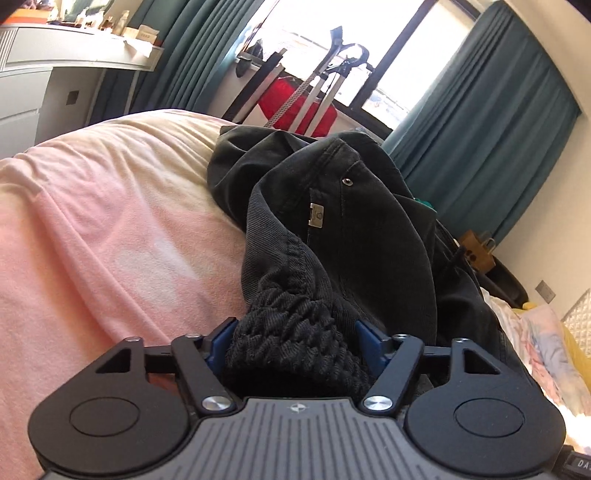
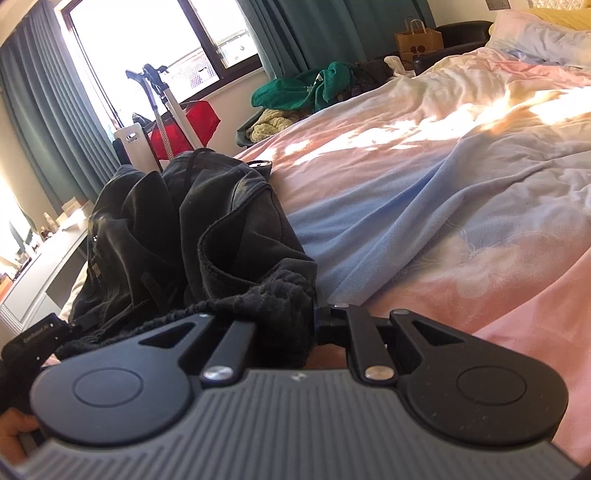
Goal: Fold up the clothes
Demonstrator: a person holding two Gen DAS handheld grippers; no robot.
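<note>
Left gripper (image 1: 295, 347) has the ribbed black waistband of the dark trousers (image 1: 332, 221) bunched between its blue pads (image 1: 364, 341); cloth fills the gap side to side, so it looks clamped on, though pad contact on the near side is hard to confirm. Right gripper (image 2: 317, 325) is clenched tight on the same waistband edge, fabric spilling over its left linkage. The trousers (image 2: 177, 236) sit heaped just ahead of both tools on the bed cover (image 1: 92, 221), crumpled, not laid flat. Open room: from the left-wrist view, bare pink cover runs off to the left of the heap; from the right-wrist view, a wide pink-and-blue stretch of cover (image 2: 443, 203) lies free to the right, up to the pillow (image 2: 535, 33). Only the left view shows the rivet and small metal tag (image 1: 316, 216) on the trousers. Only the right view shows a hand (image 2: 16, 432) at the lower left corner, the other gripper's body beside the heap, and a green garment (image 2: 306, 88) piled past the far bed edge. Beyond: red case (image 2: 184, 125), teal curtains (image 1: 480, 122), bright window.
</note>
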